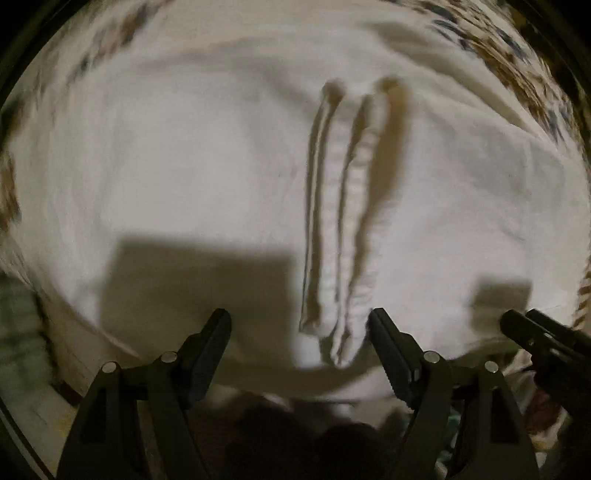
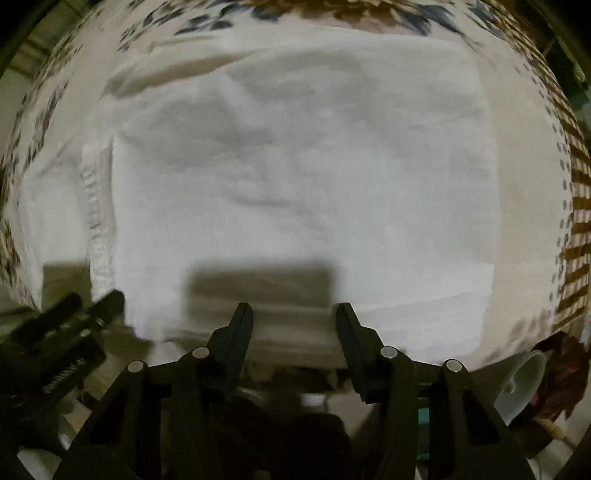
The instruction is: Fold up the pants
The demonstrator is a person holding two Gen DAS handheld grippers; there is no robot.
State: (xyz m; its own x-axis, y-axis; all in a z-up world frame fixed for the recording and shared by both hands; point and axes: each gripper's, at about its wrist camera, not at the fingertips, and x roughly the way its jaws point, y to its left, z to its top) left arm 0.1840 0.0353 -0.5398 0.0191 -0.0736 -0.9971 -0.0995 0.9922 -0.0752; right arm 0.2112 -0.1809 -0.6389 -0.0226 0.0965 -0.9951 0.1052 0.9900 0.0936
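Note:
White pants (image 1: 184, 166) lie spread flat on a patterned cloth, seen from straight above. A gathered elastic waistband ridge (image 1: 343, 221) runs up the middle of the left wrist view. Its near end lies between the fingers of my left gripper (image 1: 299, 325), closer to the right finger, and the jaws stand wide apart without pressing it. In the right wrist view a folded layer of the pants (image 2: 314, 166) fills the frame. My right gripper (image 2: 293, 317) hangs over the near edge of the pants with its fingers apart, and nothing is pinched. Each gripper shows in the other's view: right gripper (image 1: 535, 332), left gripper (image 2: 74, 317).
The pants rest on a cloth with brown and blue flowers (image 2: 332, 11), striped brown at the right border (image 2: 576, 229). The surface's near edge runs just below the fingertips. A white cup (image 2: 524, 384) sits beyond that edge at the lower right, among dark clutter.

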